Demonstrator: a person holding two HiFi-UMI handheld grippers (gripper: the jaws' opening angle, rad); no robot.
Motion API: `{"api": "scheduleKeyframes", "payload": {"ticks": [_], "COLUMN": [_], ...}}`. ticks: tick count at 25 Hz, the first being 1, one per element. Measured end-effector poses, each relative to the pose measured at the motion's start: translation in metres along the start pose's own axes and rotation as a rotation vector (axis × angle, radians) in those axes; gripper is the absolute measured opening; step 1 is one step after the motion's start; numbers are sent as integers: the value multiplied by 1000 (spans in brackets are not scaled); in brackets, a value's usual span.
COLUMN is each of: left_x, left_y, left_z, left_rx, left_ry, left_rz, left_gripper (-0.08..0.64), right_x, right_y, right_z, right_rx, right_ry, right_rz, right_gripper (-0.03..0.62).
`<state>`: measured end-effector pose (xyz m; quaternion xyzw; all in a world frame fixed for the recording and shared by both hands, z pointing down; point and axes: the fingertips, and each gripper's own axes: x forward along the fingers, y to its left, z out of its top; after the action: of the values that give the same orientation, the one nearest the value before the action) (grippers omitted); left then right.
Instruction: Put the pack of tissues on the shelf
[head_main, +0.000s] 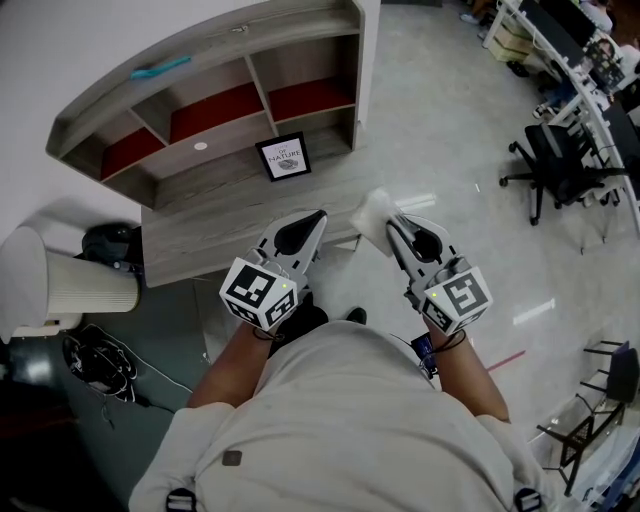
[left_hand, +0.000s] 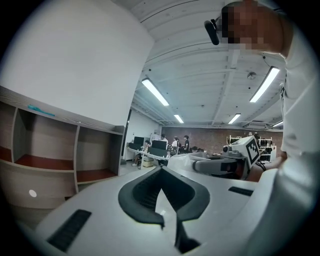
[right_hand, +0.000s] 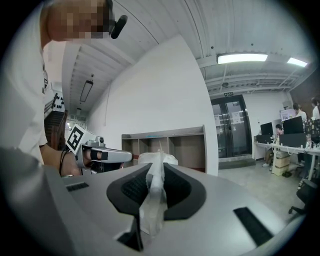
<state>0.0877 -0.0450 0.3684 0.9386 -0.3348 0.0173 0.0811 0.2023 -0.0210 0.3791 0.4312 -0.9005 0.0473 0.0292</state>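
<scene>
**Sam:** From the head view, where is the pack of tissues (head_main: 372, 212)?

**Mia:** It sticks out of the tip of the right gripper (head_main: 390, 226), near the front corner of the desk (head_main: 200, 230). It is not on the shelf (head_main: 230, 45) yet. The shelf is at the back of the desk, well apart from the pack.

**Sam:** What could go wrong there?

**Mia:** A little picture (head_main: 283, 157) stands on the desk, right in front of the shelf. I think the pack could knock it over if it comes in low. The left gripper (head_main: 317, 218) is just beside the pack too, so those two could bump.

**Sam:** What about the left gripper view?

**Mia:** Its jaws are together and nothing is in them. The open boxes of the shelf (left_hand: 76, 150) are off to the left. If the pack falls, I don't think this gripper could catch it, because it is closed.

**Sam:** And the right gripper view?

**Mia:** There the jaws are clamped on the pack of tissues (right_hand: 157, 159), but only on a thin white fold of it. The fat part hangs out past the tips. The shelf (right_hand: 165, 134) is far behind it.

**Sam:** Is that bad?

**Mia:** It might be. A thin fold can slip out or rip, and then the pack would drop to the floor. A pack held by one edge can also swing. Then it might hit the front of the shelf and not go inside.
</scene>
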Motion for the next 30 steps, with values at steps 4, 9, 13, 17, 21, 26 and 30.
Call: {"api": "scheduleKeyframes", "payload": {"ticks": [4,9,13,17,21,26,30], "left_x": [5,3,-2,-10,-20,-27,-26], "left_y": [13,49,85,120,158,189,204], "left_z": [-1,4,9,17,23,22,20], "left_rx": [-9,-19,-14,-13,-6,-13,-21], "left_ry": [-1,-8,-7,-6,-8,-1,5], "left_rz": [-19,-33,-47,-74,-92,-100,-101], "left_gripper": [15,15,17,15,15,15,15], "right_x": [13,46,83,121,158,190,207], "right_y": [-3,-1,4,13,21,31,30], "right_z": [-1,1,5,8,12,10,5], "right_rx": [6,14,10,4,-7,1,14], "right_ry": [6,13,21,39,41,47,61], "right_rz": [-18,-37,-52,-63,-83,-91,-91], "right_gripper": [71,71,71,71,71,71,71]}}
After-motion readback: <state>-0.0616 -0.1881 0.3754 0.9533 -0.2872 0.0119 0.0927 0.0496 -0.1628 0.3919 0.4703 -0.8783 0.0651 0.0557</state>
